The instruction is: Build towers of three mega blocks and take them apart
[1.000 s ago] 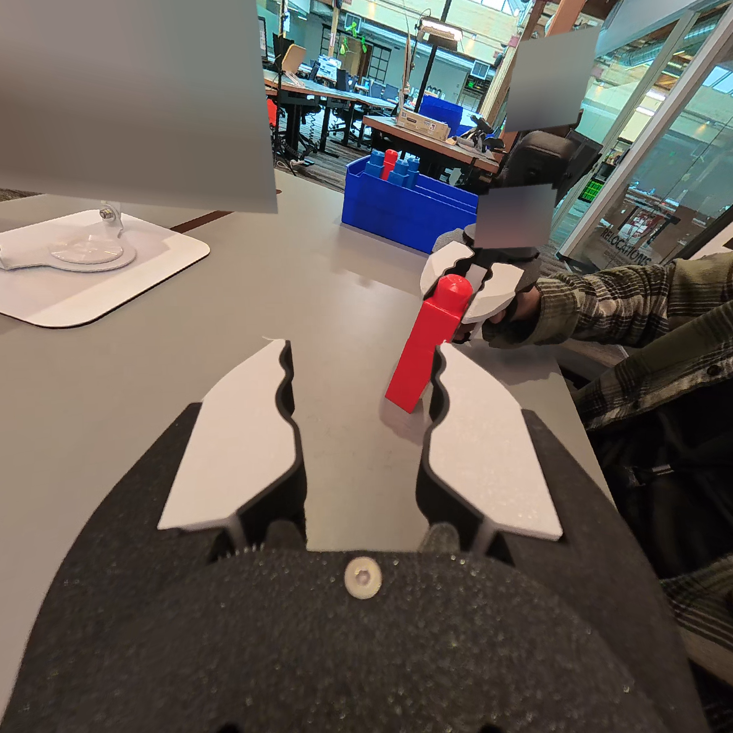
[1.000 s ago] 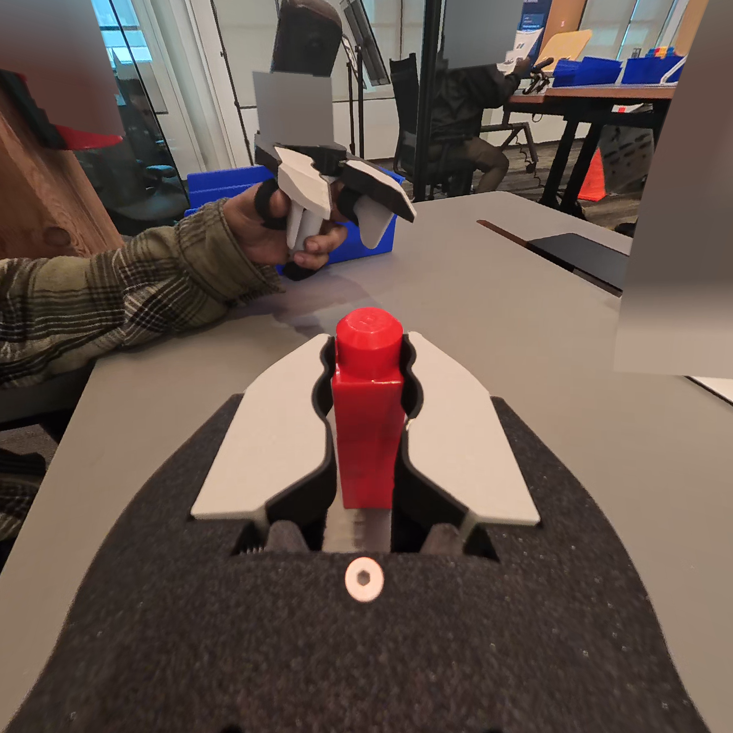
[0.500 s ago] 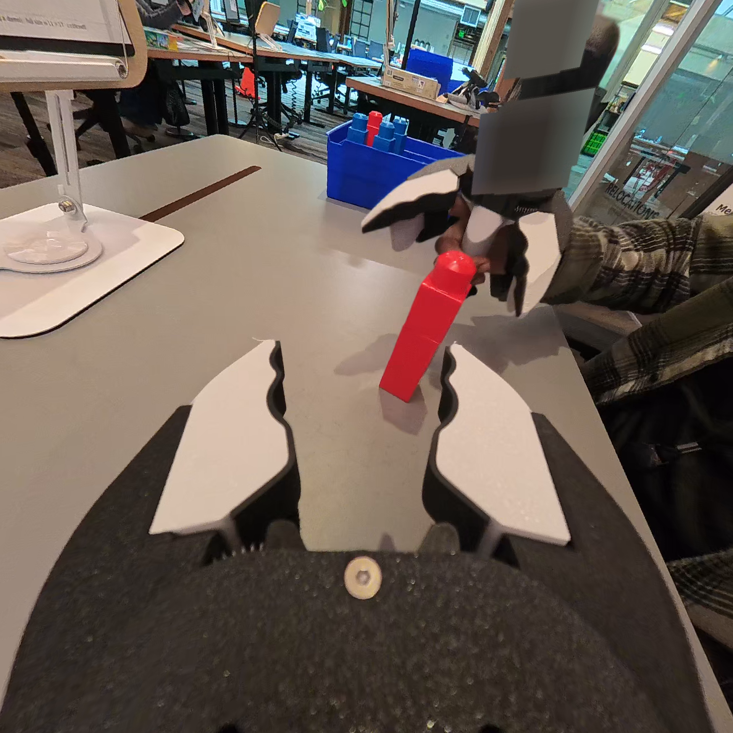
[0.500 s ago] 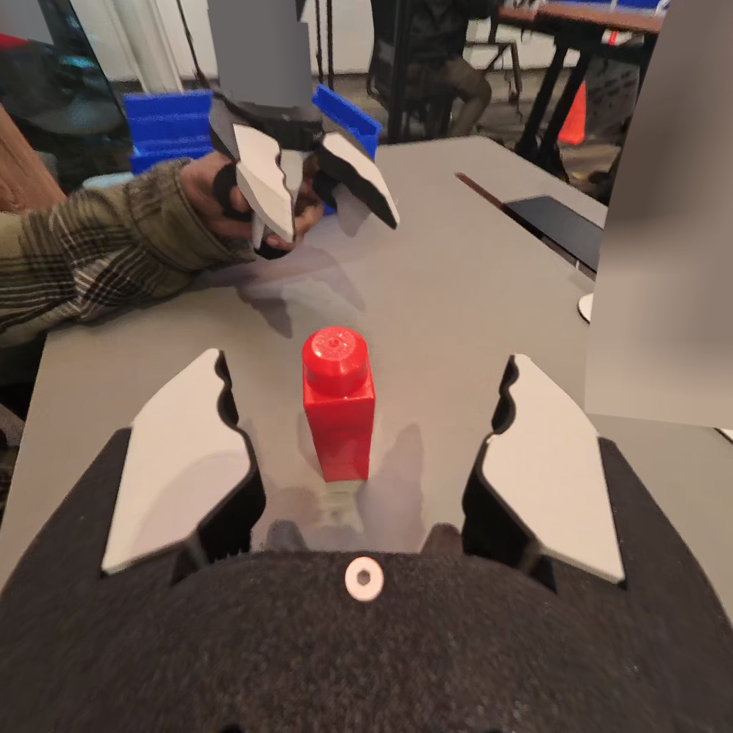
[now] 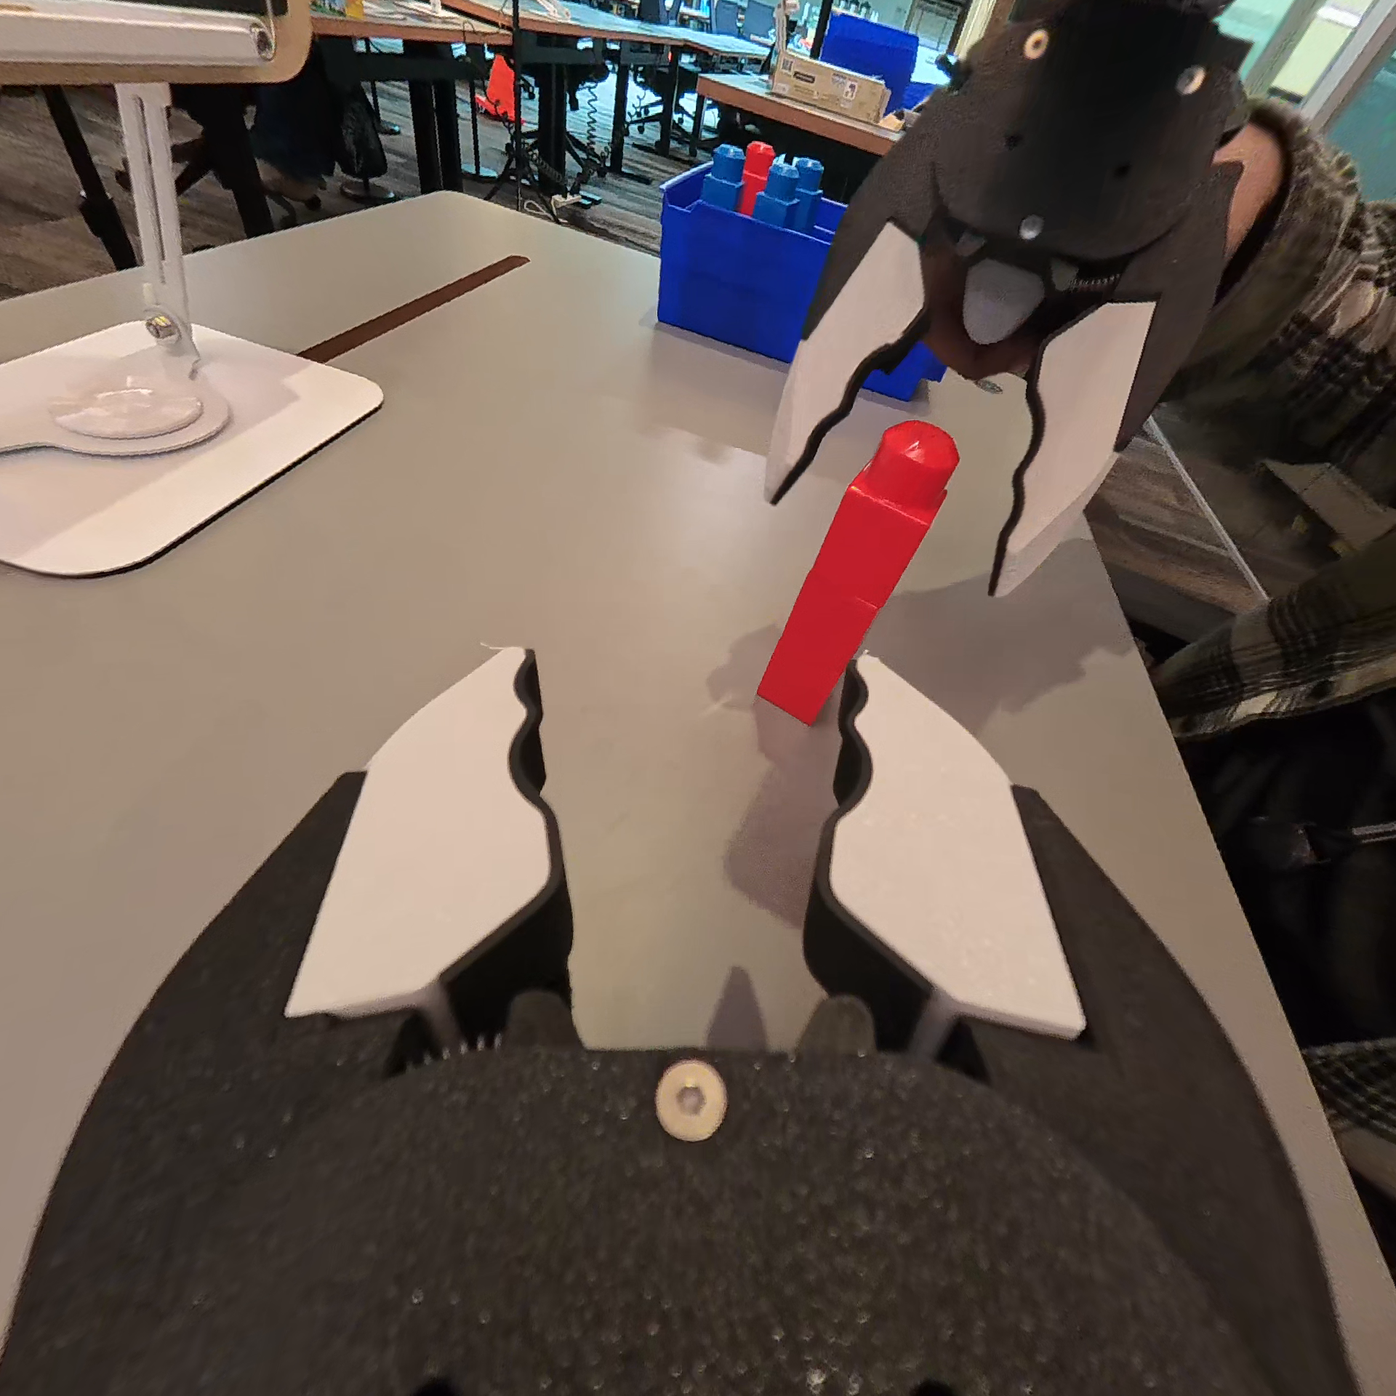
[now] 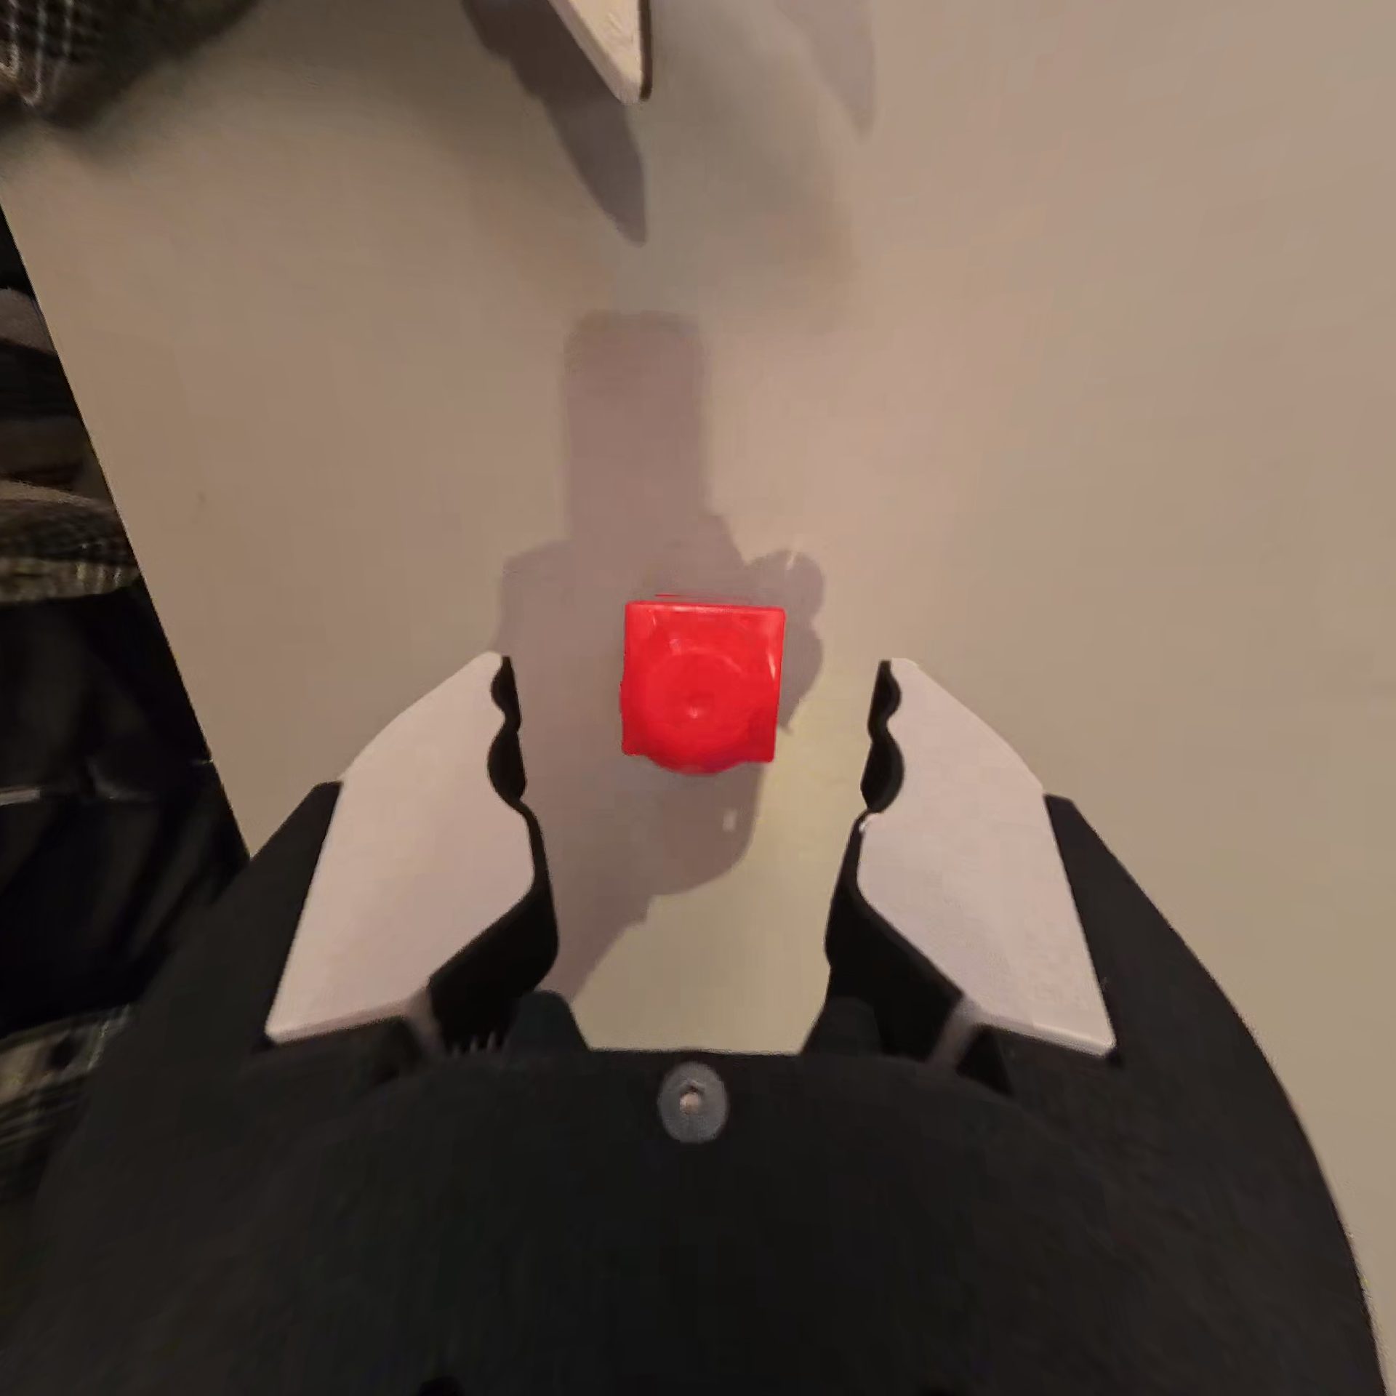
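The left wrist view looks low and level across the table [image 5: 529, 529]. The right wrist view faces straight down, close. Both share the red tower [image 5: 853, 582] at 12 o'clock.

A red tower [image 5: 853, 582] of stacked mega blocks stands upright on the grey surface [image 5: 453, 566], seams showing between its blocks and a single round stud on top. It stands free, touched by nothing. From straight above it shows as a red square [image 6: 699, 687] with the stud in the middle. Well beyond the tower, a blue bin [image 5: 725, 294] sits on the same surface near its far edge. In the bin stand more blocks: several blue blocks [image 5: 778, 189] and one red block [image 5: 758, 170], studs up, packed side by side.
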